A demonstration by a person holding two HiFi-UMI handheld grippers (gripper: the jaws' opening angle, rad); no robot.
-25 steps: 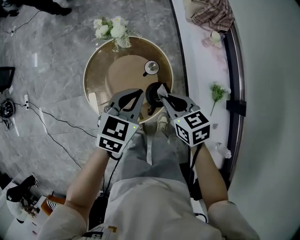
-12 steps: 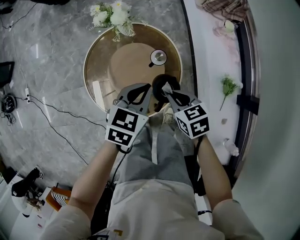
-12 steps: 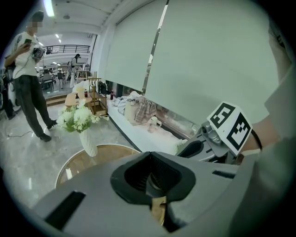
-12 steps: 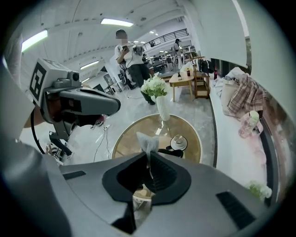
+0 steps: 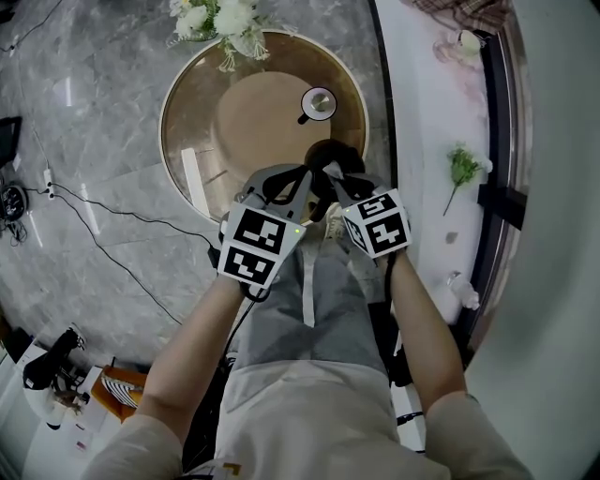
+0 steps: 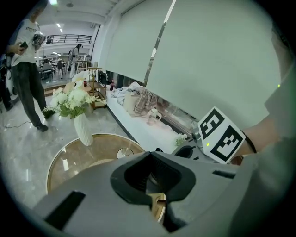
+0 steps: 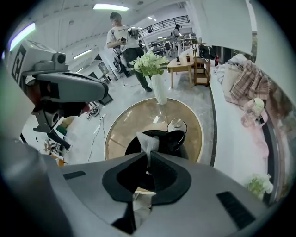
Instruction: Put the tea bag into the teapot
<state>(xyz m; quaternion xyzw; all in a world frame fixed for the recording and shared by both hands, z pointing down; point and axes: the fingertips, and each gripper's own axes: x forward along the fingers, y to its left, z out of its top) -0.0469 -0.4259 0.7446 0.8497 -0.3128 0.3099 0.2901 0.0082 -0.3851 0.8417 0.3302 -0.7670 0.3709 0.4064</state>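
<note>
Your right gripper [image 7: 147,156] is clamped on the tea bag [image 7: 148,140]. Its jaws are nearly together and pinch the pale, crumpled paper. The top of the bag pokes out above the tips, and more of it hangs in the hollow behind them. At 12 o'clock from those tips in the right gripper view sits the black teapot [image 7: 175,139], round and dark. The bag is in front of it, and I cannot tell whether the two touch.

Your left gripper [image 6: 149,155] is closed, tips meeting, with nothing between them. In the head view it lies just beside the right gripper [image 5: 329,172], at its 9 o'clock.

From your head camera the teapot [image 5: 341,154] stands at about 4 o'clock on the round glass table [image 5: 246,122], close to the gold rim. Both grippers' tips are over that edge. A small round lid [image 5: 319,101] rests at 2 o'clock on the table, apart from the pot. A vase of flowers [image 5: 218,19] stands at 11 o'clock.
</note>
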